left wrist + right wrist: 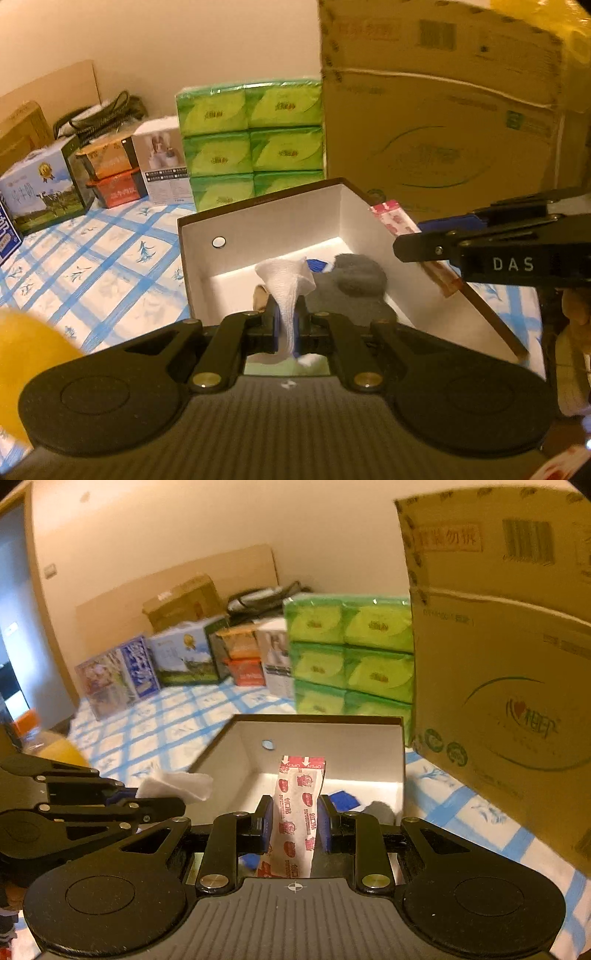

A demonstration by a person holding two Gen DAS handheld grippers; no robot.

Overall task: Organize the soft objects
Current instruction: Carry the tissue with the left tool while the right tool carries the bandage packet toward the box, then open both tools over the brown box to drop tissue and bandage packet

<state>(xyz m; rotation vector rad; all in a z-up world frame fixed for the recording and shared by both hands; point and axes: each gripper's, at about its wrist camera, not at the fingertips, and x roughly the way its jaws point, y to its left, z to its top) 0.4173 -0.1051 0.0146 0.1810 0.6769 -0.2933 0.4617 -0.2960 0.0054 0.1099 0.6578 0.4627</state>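
My left gripper (288, 308) is shut on a strip of white gauze (286, 284) that stands up between its fingers, just in front of an open white-lined box (258, 221). My right gripper (295, 812) is shut on a red-and-white band-aid strip (297, 808), also held upright before the same box (332, 738). A grey soft pad (360, 273) and a blue piece (317, 264) lie inside the box. In the right wrist view the left gripper (162, 806) with the gauze (177, 786) shows at the left. In the left wrist view the band-aid strip (393, 218) sticks out past the right gripper's arm.
A blue-checked tablecloth (92, 266) covers the table. Behind the box stand stacked green tissue packs (251, 144), a large cardboard carton (443, 110) at the right, and several cartons of milk and snacks (44, 188) at the left. An orange thing (22, 354) sits blurred at the left edge.
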